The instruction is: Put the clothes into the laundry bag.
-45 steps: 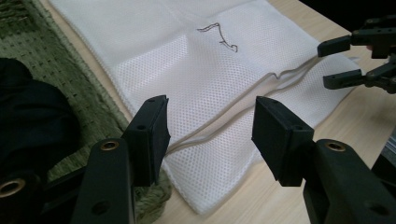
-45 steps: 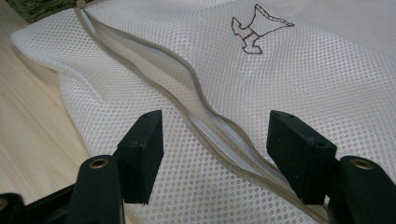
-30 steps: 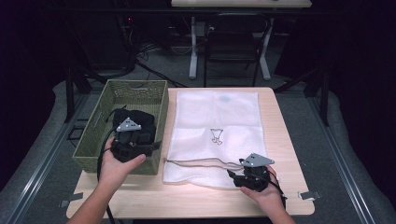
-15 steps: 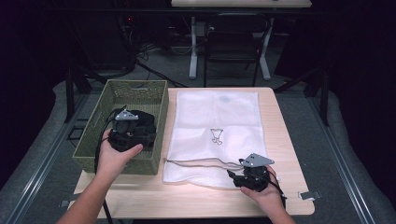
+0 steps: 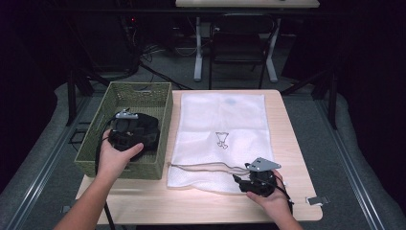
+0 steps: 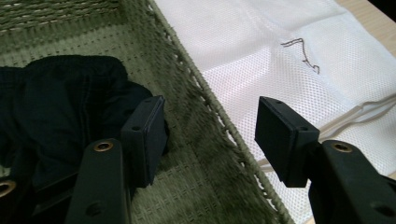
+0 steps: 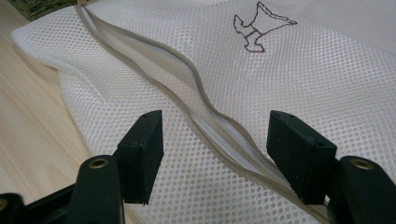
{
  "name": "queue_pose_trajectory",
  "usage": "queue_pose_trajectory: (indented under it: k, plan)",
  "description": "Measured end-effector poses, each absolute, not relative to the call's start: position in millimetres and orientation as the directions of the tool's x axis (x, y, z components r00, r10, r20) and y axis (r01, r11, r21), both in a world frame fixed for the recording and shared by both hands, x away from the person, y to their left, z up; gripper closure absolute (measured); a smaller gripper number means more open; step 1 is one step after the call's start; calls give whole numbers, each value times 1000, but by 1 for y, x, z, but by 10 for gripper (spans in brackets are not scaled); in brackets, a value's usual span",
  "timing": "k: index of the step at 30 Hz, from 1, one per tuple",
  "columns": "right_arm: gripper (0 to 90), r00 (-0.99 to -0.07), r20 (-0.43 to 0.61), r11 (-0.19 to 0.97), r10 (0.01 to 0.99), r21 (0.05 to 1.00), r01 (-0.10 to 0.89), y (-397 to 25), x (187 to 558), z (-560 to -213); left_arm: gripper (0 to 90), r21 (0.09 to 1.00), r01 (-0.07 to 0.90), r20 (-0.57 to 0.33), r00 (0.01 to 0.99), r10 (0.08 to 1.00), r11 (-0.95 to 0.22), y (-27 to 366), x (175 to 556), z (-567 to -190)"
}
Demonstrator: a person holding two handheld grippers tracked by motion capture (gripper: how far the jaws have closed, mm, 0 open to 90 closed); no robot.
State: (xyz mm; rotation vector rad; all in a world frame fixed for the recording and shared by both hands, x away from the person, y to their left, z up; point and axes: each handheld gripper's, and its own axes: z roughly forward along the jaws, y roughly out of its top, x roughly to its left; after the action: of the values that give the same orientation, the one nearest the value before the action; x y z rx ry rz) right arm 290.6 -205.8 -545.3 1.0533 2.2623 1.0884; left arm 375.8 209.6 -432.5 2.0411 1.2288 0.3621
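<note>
Left gripper [image 5: 125, 132] is inside the green woven basket [image 5: 163, 103], which sits at the table's [image 5: 297, 158] left edge, overhanging it a bit. Jaws wide open, gripping nothing. In the left gripper view one jaw sits against the dark garment [image 6: 60, 107] bunched on the basket floor, the other hangs over the basket's right wall, so the jaws straddle that wall. Can't tell if the first pad actually presses the cloth or just sits beside it.

Dark garment: black fabric, crumpled, in the basket's near half, toward its right wall. In the high view the left hand [image 5: 112, 158] and gripper cover part of it.

Right gripper [image 5: 256, 182] is near the table's front edge, right of centre, over the near right corner of the white mesh bag [image 5: 225, 120]. Jaws wide open here too, holding nothing. In the right gripper view they sit either side of the bag's grey-edged opening [image 7: 196, 100], which gapes slightly and runs diagonally between the pads. Pads look close above the mesh; contact not clear.

Mesh bag lies flat along the middle of the table, far end near the back edge, opening at the front edge. Left side of the bag lies just beside the basket's right wall. Small stitched logo [image 5: 221, 140] mid-bag. Right hand [image 5: 273, 199] comes in over the front edge.
</note>
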Motion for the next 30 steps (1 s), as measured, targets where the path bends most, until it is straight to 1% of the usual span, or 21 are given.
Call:
queue_pose_trajectory:
  k: [7, 14, 30]
  plan:
    - [363, -628, -42, 409, 777, 792, 453, -206, 291, -546, 413, 694, 658, -94, 484, 870, -291, 213, 382, -425]
    - [363, -628, -39, 407, 777, 793, 454, -206, 291, -546, 402, 682, 671, -68, 453, 889, -291, 216, 391, -429]
    - [363, -629, -38, 407, 776, 793, 454, -206, 291, -546, 389, 637, 728, -66, 378, 923, -253, 227, 413, -444]
